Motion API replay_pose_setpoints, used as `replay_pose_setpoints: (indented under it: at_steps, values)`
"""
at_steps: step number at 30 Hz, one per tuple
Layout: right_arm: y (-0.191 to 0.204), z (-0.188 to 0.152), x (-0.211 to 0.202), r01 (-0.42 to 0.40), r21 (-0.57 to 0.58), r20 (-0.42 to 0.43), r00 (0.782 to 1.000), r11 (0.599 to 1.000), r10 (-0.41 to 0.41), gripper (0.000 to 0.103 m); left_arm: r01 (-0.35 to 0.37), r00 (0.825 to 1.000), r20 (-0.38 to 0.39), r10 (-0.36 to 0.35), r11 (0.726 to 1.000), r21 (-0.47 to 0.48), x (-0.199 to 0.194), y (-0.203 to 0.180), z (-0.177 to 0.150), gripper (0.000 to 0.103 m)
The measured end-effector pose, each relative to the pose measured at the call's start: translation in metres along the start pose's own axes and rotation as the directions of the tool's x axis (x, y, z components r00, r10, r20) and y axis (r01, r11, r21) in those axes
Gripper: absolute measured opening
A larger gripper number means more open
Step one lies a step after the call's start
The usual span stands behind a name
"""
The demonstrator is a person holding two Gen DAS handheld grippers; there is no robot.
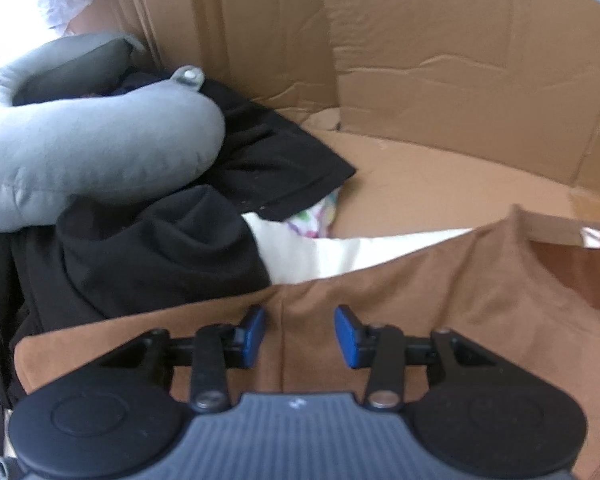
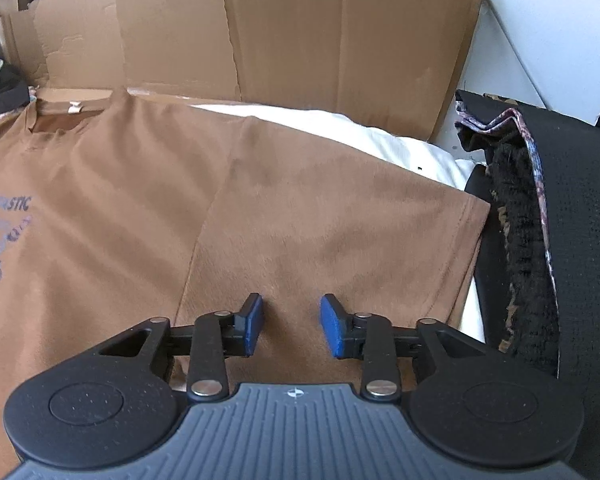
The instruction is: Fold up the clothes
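One brown T-shirt (image 2: 120, 200) is lying flat on white bedding (image 2: 380, 136), collar pointing toward eleven o'clock. Two grippers, left gripper (image 1: 300, 330) and right gripper (image 2: 292, 322), are hovering released over its sleeves, gripping nothing.

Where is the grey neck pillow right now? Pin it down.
The grey neck pillow fills the upper left of the left wrist view, resting on the black clothes, left of the brown T-shirt and before the cardboard wall.

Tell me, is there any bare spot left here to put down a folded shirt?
Bare cardboard floor lies free between the cardboard wall, the black clothes and the brown T-shirt. The side with the grey neck pillow is crowded.
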State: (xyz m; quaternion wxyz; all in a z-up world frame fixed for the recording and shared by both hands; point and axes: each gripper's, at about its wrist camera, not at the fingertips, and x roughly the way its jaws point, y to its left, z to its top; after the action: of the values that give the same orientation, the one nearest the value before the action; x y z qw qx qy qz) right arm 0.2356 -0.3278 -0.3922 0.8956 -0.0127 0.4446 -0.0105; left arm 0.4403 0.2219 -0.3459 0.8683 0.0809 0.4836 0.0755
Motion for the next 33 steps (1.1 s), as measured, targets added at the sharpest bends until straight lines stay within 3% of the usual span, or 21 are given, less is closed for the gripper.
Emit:
replay_pose_setpoints:
  at_steps: [2,3,10,12,15,21,23,25,33]
  values:
    - [-0.005,0.000,0.002,0.004,0.040,-0.017,1.000,0.999,-0.004,0.047,-0.034,0.999,-0.002,0.034,0.999,-0.013,0.004,0.005,0.002,0.020]
    - [-0.005,0.001,0.001,0.008,0.043,-0.022,1.000,0.999,-0.007,0.048,-0.040,0.999,-0.003,0.040,0.999,-0.027,0.005,0.008,0.004,0.017]
    - [-0.006,0.008,-0.001,0.029,0.046,-0.036,0.999,0.999,-0.027,0.048,-0.016,1.000,0.005,0.017,0.997,-0.069,0.000,0.025,0.014,0.016]
    - [-0.007,0.013,-0.005,0.010,0.069,-0.015,1.000,0.998,-0.009,0.048,-0.016,1.000,0.020,0.018,0.997,-0.073,-0.008,0.027,0.017,0.021]
    - [-0.006,0.026,-0.006,-0.020,0.089,0.019,1.000,0.996,0.018,0.048,-0.007,0.998,0.059,0.011,0.997,-0.071,-0.025,0.032,0.017,0.039]
    - [0.011,0.061,0.009,-0.070,0.035,0.075,0.995,0.997,0.067,0.048,0.008,0.997,0.076,-0.002,0.997,-0.075,-0.046,0.052,0.002,0.039]
    - [0.015,0.074,0.018,-0.116,0.057,0.076,0.991,0.992,0.112,0.041,0.008,0.997,0.075,-0.002,0.996,-0.087,-0.050,0.062,-0.006,0.039]
    - [0.019,0.086,0.029,-0.154,0.085,0.065,0.987,0.984,0.149,0.025,0.008,0.997,0.072,-0.001,0.996,-0.091,-0.053,0.071,-0.015,0.039]
    - [0.025,0.110,0.074,-0.111,0.099,-0.007,0.994,0.989,0.112,0.019,-0.045,0.998,0.031,0.049,0.992,-0.118,-0.043,0.106,-0.032,0.040]
